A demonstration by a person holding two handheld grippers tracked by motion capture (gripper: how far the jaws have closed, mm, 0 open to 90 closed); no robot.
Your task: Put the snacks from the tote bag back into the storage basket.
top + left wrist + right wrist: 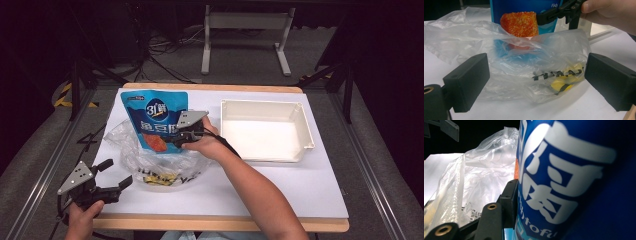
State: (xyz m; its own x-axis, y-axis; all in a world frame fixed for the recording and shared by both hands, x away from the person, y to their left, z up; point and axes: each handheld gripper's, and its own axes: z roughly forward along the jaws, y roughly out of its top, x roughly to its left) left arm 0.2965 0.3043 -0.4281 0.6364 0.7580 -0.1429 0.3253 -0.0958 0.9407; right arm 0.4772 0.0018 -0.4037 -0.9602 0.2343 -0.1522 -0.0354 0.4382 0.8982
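A blue snack pouch with white lettering and a picture of an orange square stands upright, its lower part inside a crumpled clear plastic bag. My right gripper is shut on the pouch's right edge. In the right gripper view the pouch presses against one of the black fingers, while the other is hidden behind it. My left gripper hovers open at the table's front left. It faces the bag with nothing between its jaws. A yellow and black packet lies inside the bag.
An empty white tray sits on the right half of the white table top. The bag spreads over the left half, close to the front edge. Beyond the table is dark floor with cables and a stand's legs.
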